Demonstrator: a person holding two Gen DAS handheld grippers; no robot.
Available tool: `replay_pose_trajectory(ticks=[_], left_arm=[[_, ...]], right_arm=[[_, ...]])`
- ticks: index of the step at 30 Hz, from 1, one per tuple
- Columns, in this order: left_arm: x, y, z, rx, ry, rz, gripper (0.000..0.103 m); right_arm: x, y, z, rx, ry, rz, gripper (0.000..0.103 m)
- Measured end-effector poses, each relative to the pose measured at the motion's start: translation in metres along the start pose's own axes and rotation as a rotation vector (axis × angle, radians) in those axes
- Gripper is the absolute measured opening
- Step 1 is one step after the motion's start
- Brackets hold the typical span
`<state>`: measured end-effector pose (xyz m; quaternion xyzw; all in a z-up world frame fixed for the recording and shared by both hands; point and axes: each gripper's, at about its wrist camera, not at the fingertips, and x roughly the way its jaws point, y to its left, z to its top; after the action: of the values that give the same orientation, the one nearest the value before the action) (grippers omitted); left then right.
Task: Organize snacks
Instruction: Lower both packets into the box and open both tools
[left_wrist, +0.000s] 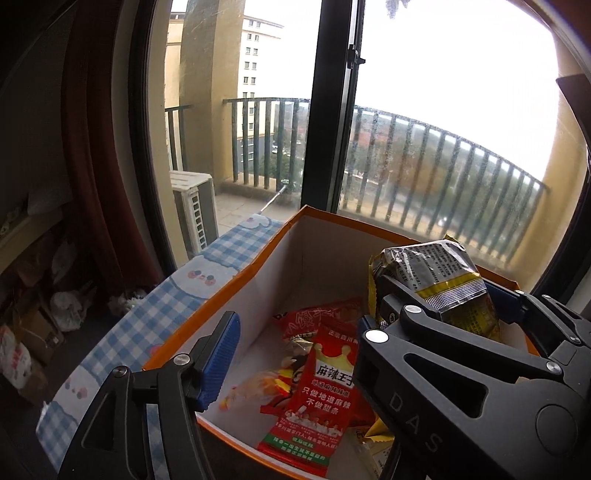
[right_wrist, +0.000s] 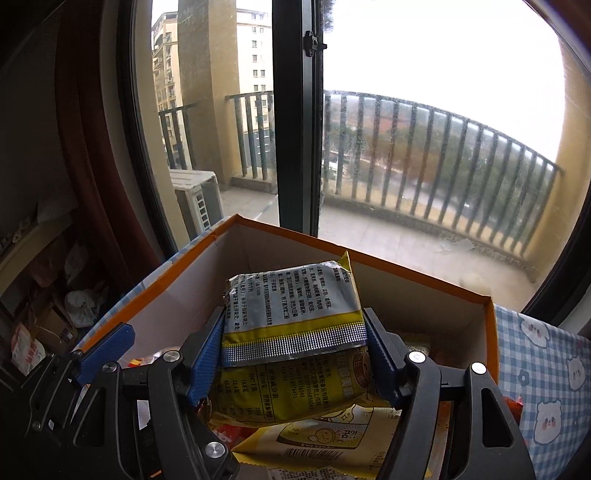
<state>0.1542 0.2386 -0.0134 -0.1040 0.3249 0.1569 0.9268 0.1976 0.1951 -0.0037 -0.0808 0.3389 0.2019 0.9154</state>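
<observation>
An orange cardboard box (left_wrist: 325, 216) (right_wrist: 295, 236), white inside, holds several snack packets. My right gripper (right_wrist: 294, 360) is shut on a yellow-and-silver packet (right_wrist: 291, 299) and holds it tilted over the box; the left wrist view shows that packet (left_wrist: 432, 269) at the right, clamped in the same gripper (left_wrist: 443, 295). My left gripper (left_wrist: 291, 347) is open above red packets (left_wrist: 325, 387) lying in the box, with nothing between its pads. Its left finger (left_wrist: 218, 362) shows clearly; the right one is mostly hidden behind the other gripper. More yellow packets (right_wrist: 332, 439) lie under the held one.
The box stands on a blue checked cloth with bear prints (left_wrist: 147, 317) (right_wrist: 546, 369), close to a large window with a dark frame (left_wrist: 332, 110). A dark red curtain (left_wrist: 99, 184) hangs at the left, with bags and boxes (left_wrist: 37, 332) on the floor below.
</observation>
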Motion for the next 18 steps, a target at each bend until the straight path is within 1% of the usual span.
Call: replay_pose_trajectory(ticks=[5, 12, 18], left_arm=[[0.002, 0.012, 0.003, -0.047, 0.021, 0.023, 0.069], [0.003, 0.027, 0.006, -0.105, 0.023, 0.049, 0.069], [0.003, 0.028, 0.005, -0.099, 0.019, 0.052, 0.069]], right_arm=[[0.007, 0.011, 0.005, -0.039, 0.019, 0.025, 0.073], [0.013, 0.017, 0.012, -0.01, 0.015, 0.108, 0.074], [0.018, 0.014, 0.013, 0.022, 0.024, 0.149, 0.077]])
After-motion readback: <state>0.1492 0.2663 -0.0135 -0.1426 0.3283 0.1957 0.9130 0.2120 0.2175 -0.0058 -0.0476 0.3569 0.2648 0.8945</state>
